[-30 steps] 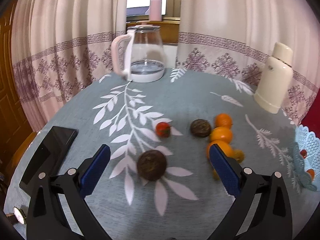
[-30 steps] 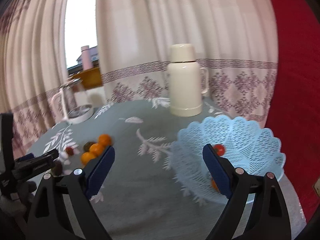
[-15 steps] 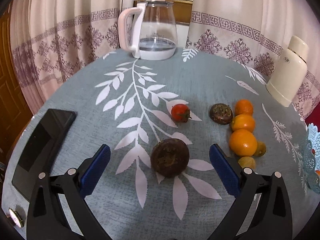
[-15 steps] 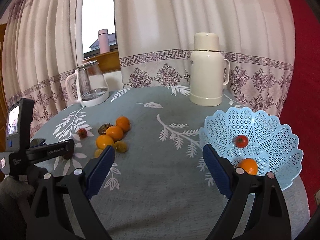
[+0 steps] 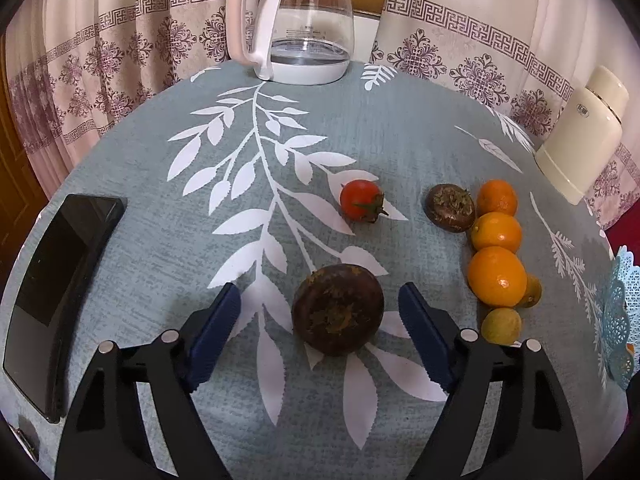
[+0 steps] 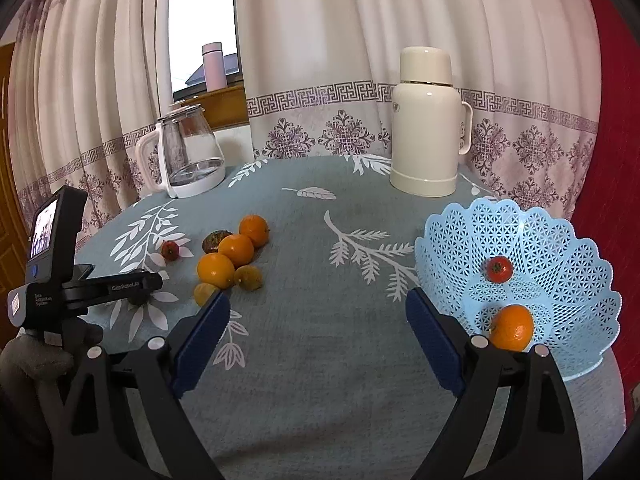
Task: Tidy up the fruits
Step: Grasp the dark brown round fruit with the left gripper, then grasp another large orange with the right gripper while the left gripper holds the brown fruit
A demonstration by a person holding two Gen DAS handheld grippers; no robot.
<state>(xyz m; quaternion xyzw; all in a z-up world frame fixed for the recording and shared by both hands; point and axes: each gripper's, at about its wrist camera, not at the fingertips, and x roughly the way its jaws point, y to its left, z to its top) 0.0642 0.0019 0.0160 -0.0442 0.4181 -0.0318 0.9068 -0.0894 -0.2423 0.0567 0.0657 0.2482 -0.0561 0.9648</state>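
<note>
Basket (image 6: 516,240) at right of the right view is holding only a tomato (image 6: 499,269) and an orange (image 6: 512,327); eight fruits are waiting on the table (image 5: 400,120). I'm closing my left gripper (image 5: 320,312) around the dark fruit (image 5: 338,309) at lower centre, pads not touching yet; my right gripper (image 6: 318,320) is hanging wide, empty.

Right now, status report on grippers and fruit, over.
Left gripper closing around dark brown fruit, pads not touching. Right gripper open, empty. Nothing in the way.

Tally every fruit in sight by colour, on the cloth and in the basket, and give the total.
Orange: 4, three on the cloth and one in the basket
Red: 2, one on the cloth, one in the basket
Dark brown: 2
Yellow-green: 2
Total: 10
</note>
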